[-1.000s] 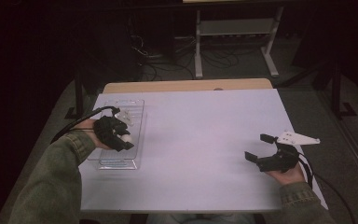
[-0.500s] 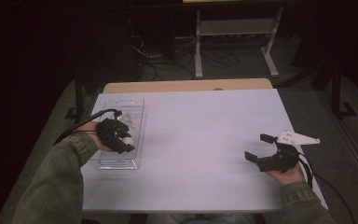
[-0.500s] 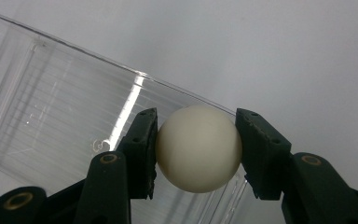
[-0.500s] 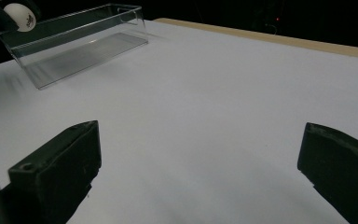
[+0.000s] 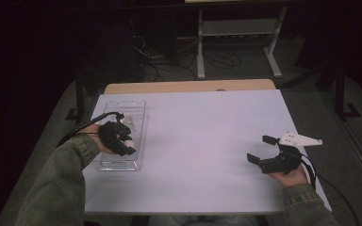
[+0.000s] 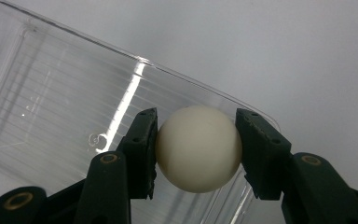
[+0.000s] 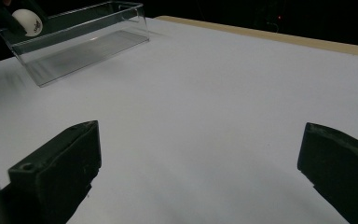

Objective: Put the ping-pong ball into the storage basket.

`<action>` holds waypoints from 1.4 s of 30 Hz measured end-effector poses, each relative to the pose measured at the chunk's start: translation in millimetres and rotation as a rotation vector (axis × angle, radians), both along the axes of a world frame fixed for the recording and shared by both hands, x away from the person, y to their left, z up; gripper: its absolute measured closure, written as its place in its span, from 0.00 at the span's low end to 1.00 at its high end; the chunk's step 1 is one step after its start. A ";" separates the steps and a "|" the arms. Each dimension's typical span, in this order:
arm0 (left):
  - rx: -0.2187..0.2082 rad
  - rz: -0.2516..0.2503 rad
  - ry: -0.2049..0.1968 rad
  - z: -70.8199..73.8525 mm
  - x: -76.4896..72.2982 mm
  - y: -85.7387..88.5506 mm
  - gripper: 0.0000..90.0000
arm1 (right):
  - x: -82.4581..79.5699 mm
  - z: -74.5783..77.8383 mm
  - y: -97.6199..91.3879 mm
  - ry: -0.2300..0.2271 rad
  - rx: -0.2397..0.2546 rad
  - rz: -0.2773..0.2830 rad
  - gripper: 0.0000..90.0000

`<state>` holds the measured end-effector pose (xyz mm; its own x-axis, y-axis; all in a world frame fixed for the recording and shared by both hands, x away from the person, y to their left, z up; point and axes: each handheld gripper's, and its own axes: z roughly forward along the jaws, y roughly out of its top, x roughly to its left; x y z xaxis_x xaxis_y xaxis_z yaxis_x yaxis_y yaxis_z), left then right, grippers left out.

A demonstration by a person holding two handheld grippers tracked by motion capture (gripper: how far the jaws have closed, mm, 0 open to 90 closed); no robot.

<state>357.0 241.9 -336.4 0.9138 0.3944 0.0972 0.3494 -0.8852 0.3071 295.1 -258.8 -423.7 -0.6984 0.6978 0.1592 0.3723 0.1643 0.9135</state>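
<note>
While right tool [image 5: 263,149] gapes, left tool [image 6: 196,144] clamps ball [image 6: 198,148]

The room is dark, with light falling mainly on the white table top [image 5: 207,141], whose far edge shows a strip of bare wood [image 5: 188,86]. Grey carpet [image 5: 311,108] surrounds it. Beyond stands a white metal frame [image 5: 238,35] above tangled cables [image 5: 169,56].

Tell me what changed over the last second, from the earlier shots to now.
Little visibly changed. The left gripper shifted slightly toward the person over the clear tray, its fingers clamped on the white ball now. The right gripper stayed open near the table's right edge.
</note>
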 end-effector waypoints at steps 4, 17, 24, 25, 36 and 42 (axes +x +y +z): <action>0.010 0.014 0.009 -5.6 2.6 2.1 0.56 | -0.1 0.1 0.2 -0.001 0.000 0.002 0.00; 0.015 0.037 0.021 -18.4 5.4 7.6 0.56 | -0.1 0.0 1.3 -0.002 -0.003 0.007 0.00; 0.015 0.036 0.030 -26.1 7.1 7.7 0.56 | -0.1 0.2 0.8 -0.002 -0.002 0.005 0.00; 0.013 0.038 0.032 -27.5 7.4 7.4 0.56 | 0.0 0.1 0.9 -0.004 -0.003 0.006 0.00; 0.012 0.033 0.057 -43.1 12.2 2.3 0.56 | -0.1 -0.1 1.6 -0.004 -0.005 0.010 0.00; 0.015 0.040 0.063 -46.6 13.2 2.2 0.56 | 0.1 -0.2 1.9 -0.005 -0.006 0.012 0.00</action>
